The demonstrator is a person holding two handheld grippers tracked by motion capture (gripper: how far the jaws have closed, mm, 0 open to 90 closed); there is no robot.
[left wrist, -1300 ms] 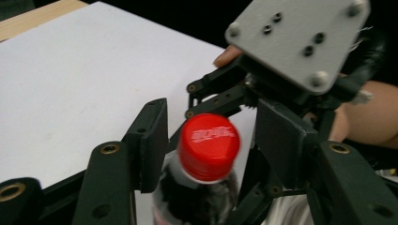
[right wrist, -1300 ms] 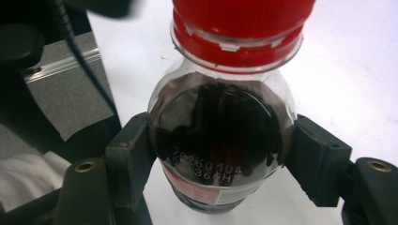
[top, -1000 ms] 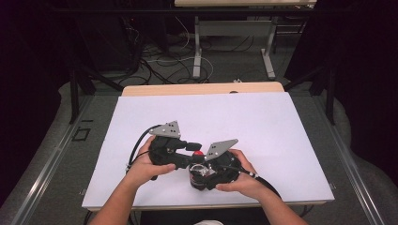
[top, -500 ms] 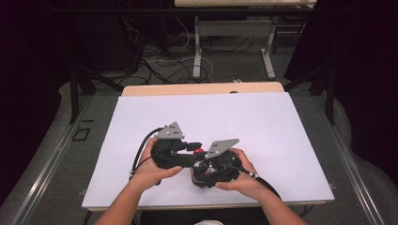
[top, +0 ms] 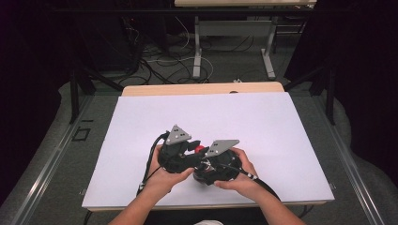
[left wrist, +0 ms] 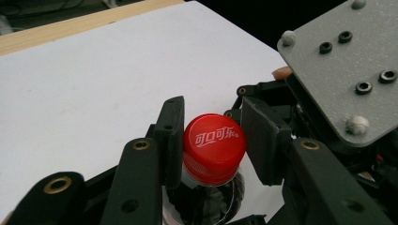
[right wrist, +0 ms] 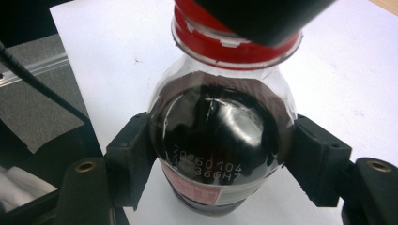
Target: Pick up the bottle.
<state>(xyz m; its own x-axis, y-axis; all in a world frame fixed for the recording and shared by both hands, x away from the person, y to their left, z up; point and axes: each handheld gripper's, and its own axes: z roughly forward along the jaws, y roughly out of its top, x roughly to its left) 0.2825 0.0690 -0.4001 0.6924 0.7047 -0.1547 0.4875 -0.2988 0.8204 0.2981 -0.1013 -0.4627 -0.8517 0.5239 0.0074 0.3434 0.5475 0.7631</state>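
The left claw (left wrist: 213, 140) has just closed its jaws on the red cap (left wrist: 213, 147) of a cola bottle (right wrist: 220, 140), one pad on each side of the cap. The right claw (right wrist: 220, 164) clamps the bottle's dark, rounded shoulder between its pads, just below the cap. In the high view both claws meet near the front edge of the white desk (top: 263, 122). Beyond the desk, cables lie on a grey floor (top: 164, 61) in a dark room.
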